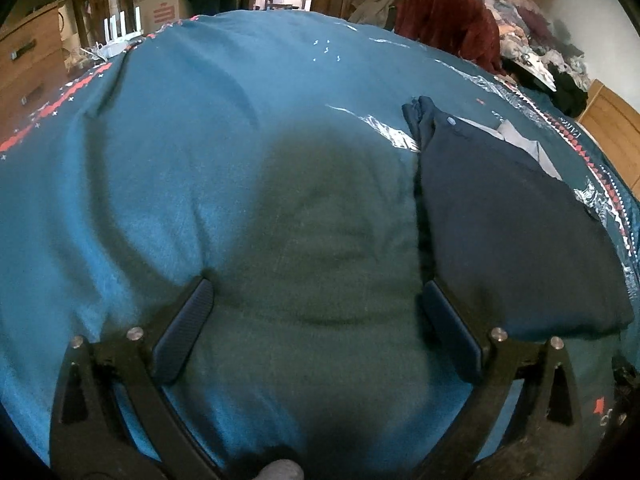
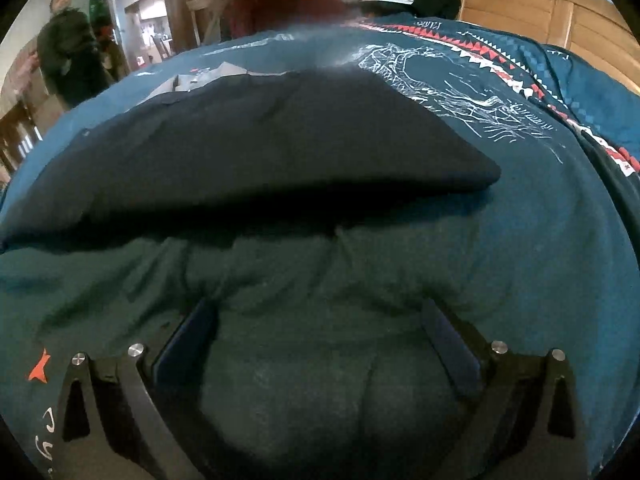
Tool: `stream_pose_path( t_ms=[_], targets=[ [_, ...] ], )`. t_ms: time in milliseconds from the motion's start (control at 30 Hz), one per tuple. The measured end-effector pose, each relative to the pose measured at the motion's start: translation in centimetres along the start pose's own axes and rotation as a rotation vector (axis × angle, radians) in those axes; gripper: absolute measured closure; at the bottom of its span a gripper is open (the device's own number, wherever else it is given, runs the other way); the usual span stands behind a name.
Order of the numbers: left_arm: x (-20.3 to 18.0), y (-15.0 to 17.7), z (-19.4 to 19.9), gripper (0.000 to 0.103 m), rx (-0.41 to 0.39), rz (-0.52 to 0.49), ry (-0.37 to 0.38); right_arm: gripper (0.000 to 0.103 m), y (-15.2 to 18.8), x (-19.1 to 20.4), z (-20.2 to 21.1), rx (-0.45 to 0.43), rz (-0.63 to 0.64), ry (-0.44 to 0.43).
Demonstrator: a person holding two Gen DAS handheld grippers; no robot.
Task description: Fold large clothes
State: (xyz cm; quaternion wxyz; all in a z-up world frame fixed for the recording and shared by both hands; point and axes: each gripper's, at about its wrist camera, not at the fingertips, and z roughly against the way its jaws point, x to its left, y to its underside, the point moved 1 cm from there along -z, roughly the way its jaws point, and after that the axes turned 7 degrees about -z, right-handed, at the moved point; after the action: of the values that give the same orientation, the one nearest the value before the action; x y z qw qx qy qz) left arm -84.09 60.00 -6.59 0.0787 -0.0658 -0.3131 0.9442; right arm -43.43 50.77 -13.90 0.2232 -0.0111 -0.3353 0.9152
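Two open grippers, left point(image 1: 316, 292) and right point(image 2: 320, 316), flank one folded navy garment point(image 1: 508, 232).

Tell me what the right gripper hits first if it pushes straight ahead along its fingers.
The right gripper, open over the teal cover, would probably first meet the near folded edge of the dark navy garment lying straight ahead. Only rumpled cover lies between them; depth is hard to judge.

Bedspread point(image 2: 540, 208) lettering: white, near its patterned border and lower left edge, too small and warped to read.
Cardboard box point(image 1: 158, 6) print: red marks, blurred, unreadable.
Legible text elsewhere: none.
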Motion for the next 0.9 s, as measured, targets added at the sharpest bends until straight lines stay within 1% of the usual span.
stream_pose_path(
  t_ms=[900],
  targets=[
    [0.41,-0.15,0.17,0.0,0.009,-0.008,-0.007,0.0,0.17,-0.15,0.19,-0.014,-0.002,-0.01]
  ],
)
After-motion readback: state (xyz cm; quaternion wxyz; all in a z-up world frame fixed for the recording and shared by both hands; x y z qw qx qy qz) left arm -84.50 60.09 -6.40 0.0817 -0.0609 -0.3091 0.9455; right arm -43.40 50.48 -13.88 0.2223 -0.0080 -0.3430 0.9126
